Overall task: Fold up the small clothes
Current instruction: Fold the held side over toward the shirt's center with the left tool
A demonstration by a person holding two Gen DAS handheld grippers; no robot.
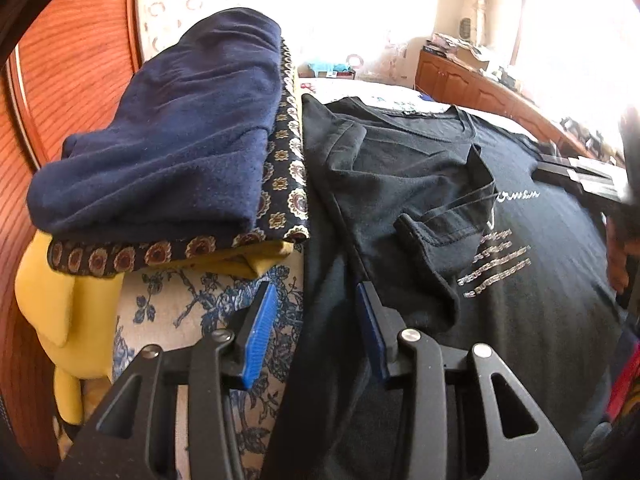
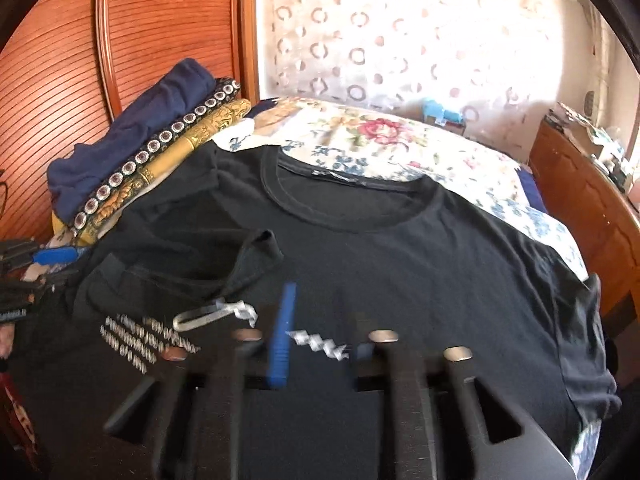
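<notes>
A black T-shirt (image 2: 400,256) with silver print lies spread on the flowered bedspread (image 2: 400,144), its left sleeve (image 1: 440,224) folded in over the chest. My left gripper (image 1: 316,320) is open over the shirt's left edge, one blue pad on the bedspread side, the other on the shirt. It also shows at the left edge of the right wrist view (image 2: 36,268). My right gripper (image 2: 320,340) is open and empty, low over the shirt's chest print, blurred. Its arm shows at the right edge of the left wrist view (image 1: 580,176).
A stack of folded clothes, navy (image 1: 172,136), patterned and yellow, sits at the shirt's left by the wooden wardrobe (image 2: 120,40). A wooden bed frame and cabinet (image 2: 580,200) run along the right. A curtained window (image 2: 400,32) is behind the bed.
</notes>
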